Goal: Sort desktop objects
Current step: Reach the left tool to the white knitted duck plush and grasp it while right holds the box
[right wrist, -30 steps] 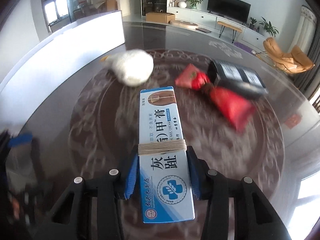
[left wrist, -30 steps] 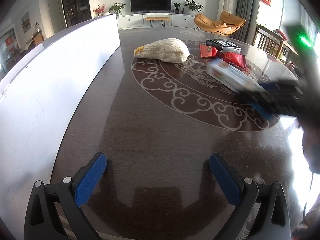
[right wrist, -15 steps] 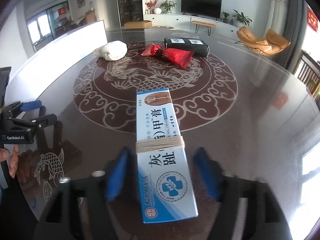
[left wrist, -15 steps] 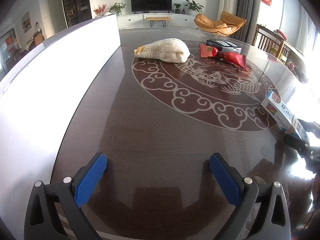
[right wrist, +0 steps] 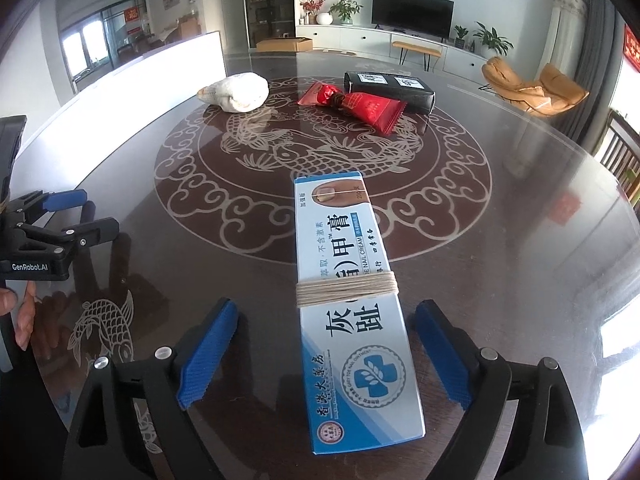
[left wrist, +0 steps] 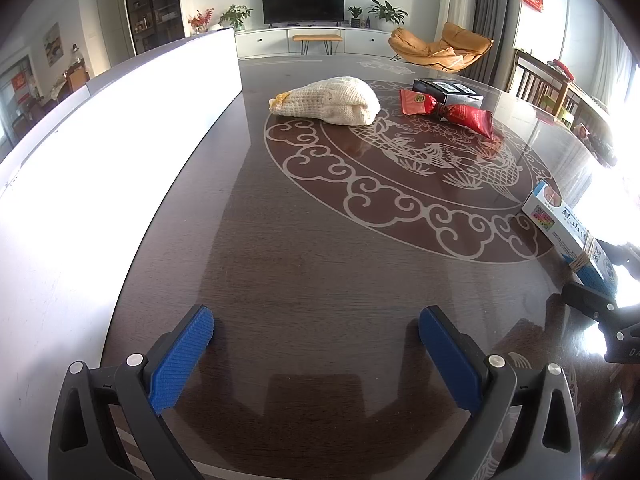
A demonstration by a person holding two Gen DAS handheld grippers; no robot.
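Item: nail-cream box (right wrist: 352, 300), a long flat carton, glossy white and blue print, bound about its middle with turns of pale twine. It lies flat on the surface (right wrist: 500, 280), a dark polished round top inlaid with pale scrollwork and fish motifs, at the near rim of the inlaid ring. Right tongs (right wrist: 326, 352): black frame, ribbed blue pads; jaws opening, the box between them with a gap at each side, neither pad pressing. A second ago the same pads clamped the box's sides in a blurred, moving frame. Left tongs (left wrist: 316, 350): same build, spread wide over bare surface, holding nothing, unchanged from the earlier frames. Far side of the inlay: a cream knitted bundle (left wrist: 332, 100), soft and rounded; a red glossy foil sachet (left wrist: 448, 114), pinched at its waist; a black rectangular box (left wrist: 452, 92) with white labels, just behind the sachet. A white upright panel (left wrist: 100, 152) borders the surface's left edge.
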